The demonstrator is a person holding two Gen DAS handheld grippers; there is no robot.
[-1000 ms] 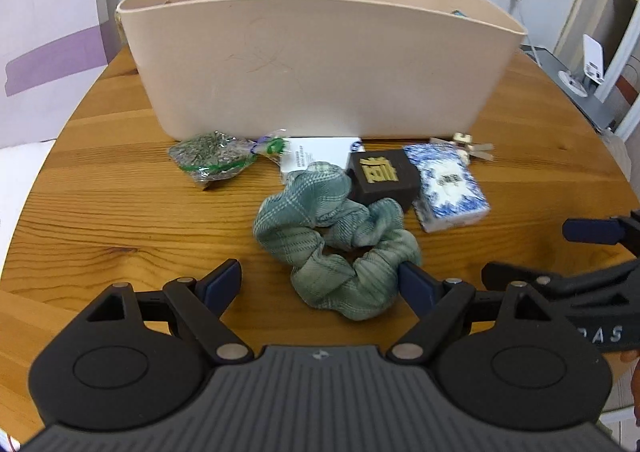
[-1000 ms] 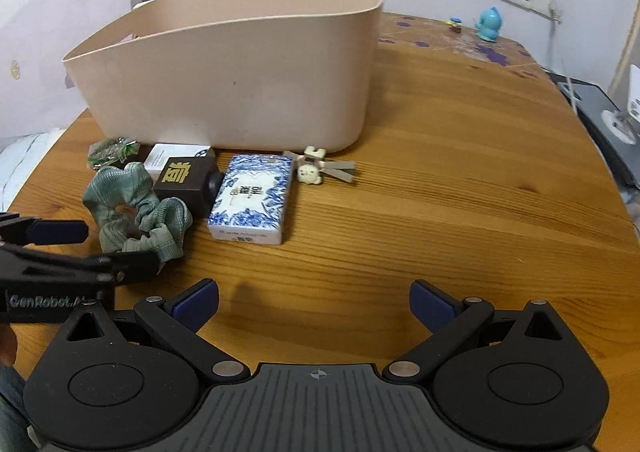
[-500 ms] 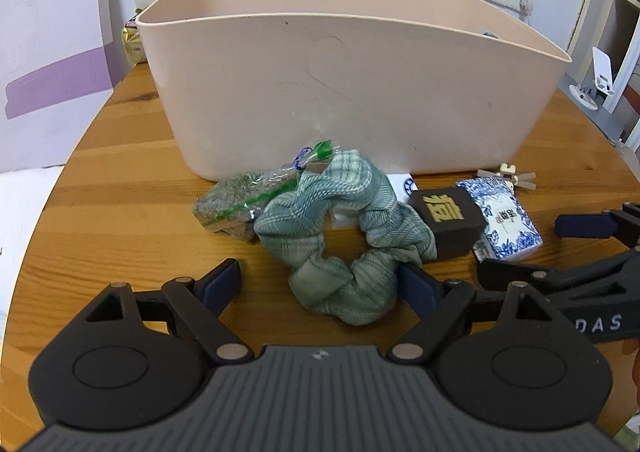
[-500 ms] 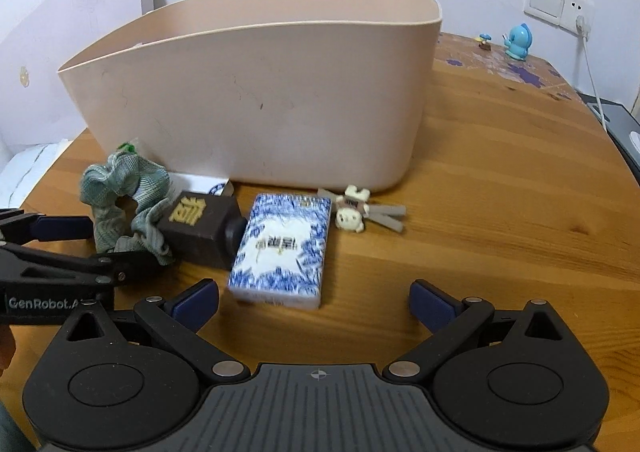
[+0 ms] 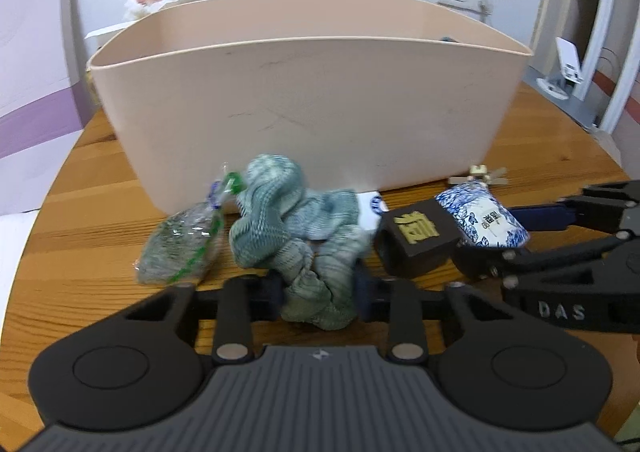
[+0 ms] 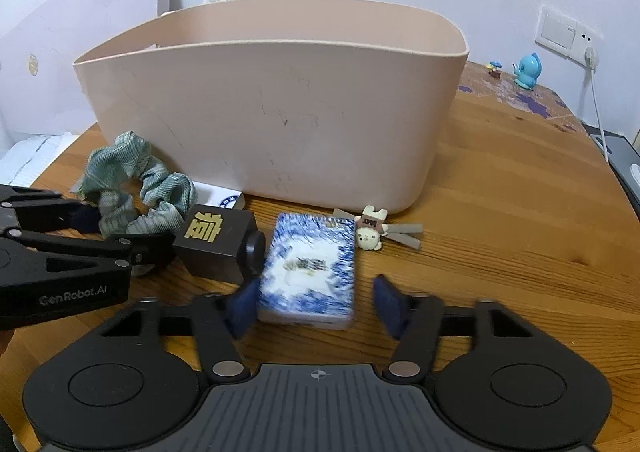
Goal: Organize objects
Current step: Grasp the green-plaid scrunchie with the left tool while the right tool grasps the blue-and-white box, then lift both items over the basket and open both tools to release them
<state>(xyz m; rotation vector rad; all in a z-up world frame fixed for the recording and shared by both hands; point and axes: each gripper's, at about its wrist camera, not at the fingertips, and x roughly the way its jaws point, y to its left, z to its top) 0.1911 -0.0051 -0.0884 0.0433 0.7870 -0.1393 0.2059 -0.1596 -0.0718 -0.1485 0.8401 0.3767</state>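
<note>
Pinching the near fold of the green scrunchie (image 5: 296, 236), the left gripper (image 5: 318, 292) has its fingers drawn in on the cloth, the rest of the loop bunched just ahead of the fingertips, in front of the beige bin (image 5: 312, 108). To the left of those fingers lies a small clear packet of green bits (image 5: 180, 248); to their right stands a dark cube with a gold character (image 5: 416, 240).

The right gripper (image 6: 316, 306) has its fingers spread, straddling the near end of the blue-and-white patterned pack (image 6: 310, 268): the left pad looks to be touching its side, while the right pad stands clear. Beyond the pack, a small cream charm (image 6: 372, 232) lies on the bench (image 6: 520, 232).

The scrunchie is soft and light. It will sag and swing, so a grip on one thick fold should do, probably with little risk of slipping. The pack looks light too, likely soft-sided and a bit slick; taking it across its narrow width near the middle seems the safest hold.
</note>
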